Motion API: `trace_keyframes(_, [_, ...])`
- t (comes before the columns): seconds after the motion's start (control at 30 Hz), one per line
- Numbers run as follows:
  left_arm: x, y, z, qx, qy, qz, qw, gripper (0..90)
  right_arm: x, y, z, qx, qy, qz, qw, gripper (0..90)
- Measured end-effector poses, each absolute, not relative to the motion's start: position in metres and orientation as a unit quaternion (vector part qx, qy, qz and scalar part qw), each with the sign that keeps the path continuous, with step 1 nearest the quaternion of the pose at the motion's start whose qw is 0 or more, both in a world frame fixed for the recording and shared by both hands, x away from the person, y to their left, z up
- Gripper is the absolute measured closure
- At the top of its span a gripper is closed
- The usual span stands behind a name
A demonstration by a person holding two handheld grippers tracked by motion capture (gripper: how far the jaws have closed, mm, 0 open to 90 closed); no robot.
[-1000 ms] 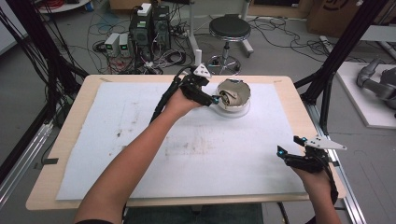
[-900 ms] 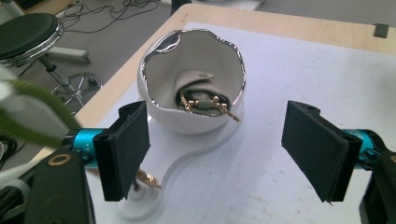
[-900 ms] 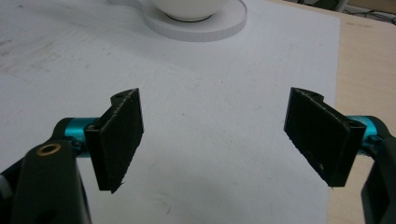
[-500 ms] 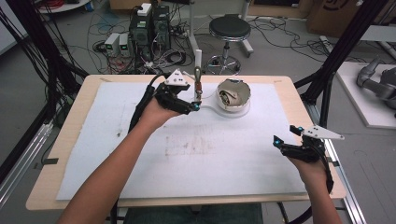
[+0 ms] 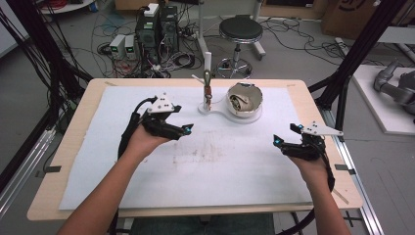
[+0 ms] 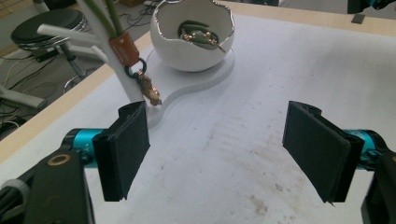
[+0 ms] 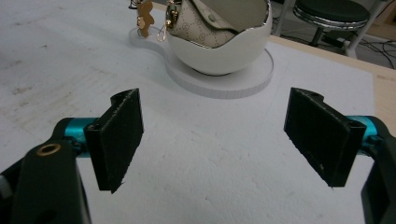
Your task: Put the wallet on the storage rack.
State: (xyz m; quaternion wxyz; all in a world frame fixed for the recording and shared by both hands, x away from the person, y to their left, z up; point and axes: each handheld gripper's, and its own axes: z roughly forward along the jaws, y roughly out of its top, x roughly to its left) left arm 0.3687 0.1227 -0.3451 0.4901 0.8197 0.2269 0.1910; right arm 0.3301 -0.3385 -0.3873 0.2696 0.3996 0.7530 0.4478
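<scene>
left gripper fingers wide apart, empty

The left gripper has withdrawn from the white bowl, travelling left and back toward the person across the white mat; it now sits well apart from the bowl and the small white stand, jaws spread and empty. The right gripper has shifted forward and slightly inward from the table's right edge, jaws likewise parted.
</scene>
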Motion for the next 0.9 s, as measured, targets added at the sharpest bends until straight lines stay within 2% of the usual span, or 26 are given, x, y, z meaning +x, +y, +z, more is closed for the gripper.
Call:
trace_keyframes(0.4, [0.351, 0.172, -0.377, 0.796, 0.272, 0.202, 0.502, 22.4, 0.331, -0.336, -0.397, 0.402, 0.751, 0.452, 0.266, 20.2])
trace_keyframes(0.9, [0.329, 0.199, -0.406, 0.784, 0.301, 0.203, 0.503, 21.1, 0.331, -0.338, -0.401, 0.395, 0.757, 0.448, 0.264, 20.2])
